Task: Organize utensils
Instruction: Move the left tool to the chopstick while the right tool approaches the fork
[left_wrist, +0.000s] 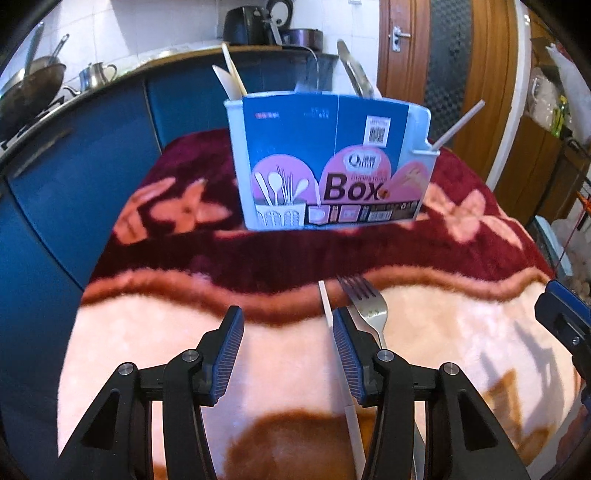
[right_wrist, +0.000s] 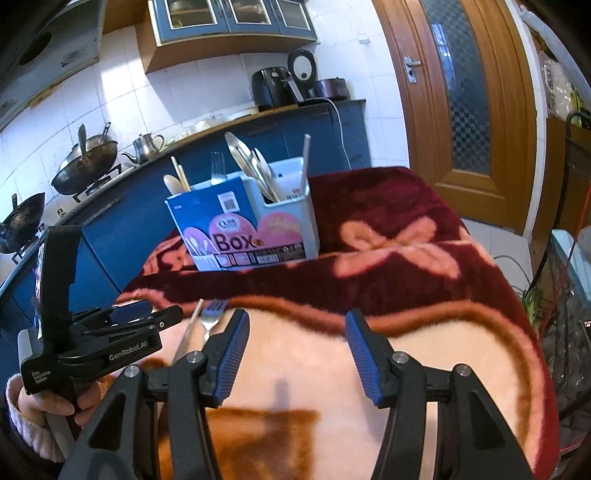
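Sitting nearest in the left wrist view is the left gripper (left_wrist: 288, 354), jaws spread wide with nothing between them, hovering low over the pink part of the blanket (left_wrist: 147, 350). Just beside its right finger lie a fork (left_wrist: 369, 306) and a white chopstick (left_wrist: 327, 306), side by side, tines and tip pointing away toward the utensil box (left_wrist: 332, 162). The chopstick runs right along that finger's inner edge; whether it's actually touching, I can't tell.

The right gripper (right_wrist: 295, 354) is also wide open and empty, hanging over the blanket on the far side of the fork from the left one.

Further back, the box stands upright on the dark red part of the blanket, already loaded: spoons (right_wrist: 251, 166), another fork (right_wrist: 218, 166), chopsticks (right_wrist: 181, 177) and a straw-like stick (right_wrist: 304, 162) poke out of its compartments.

My guess is we're near the end, with those two pieces left to go. Next move probably needs the left gripper to shift sideways so one piece sits between the fingers, then close. Both lie flat in plush fabric, so getting under them looks fiddly, and grabbing both at once is a risk.
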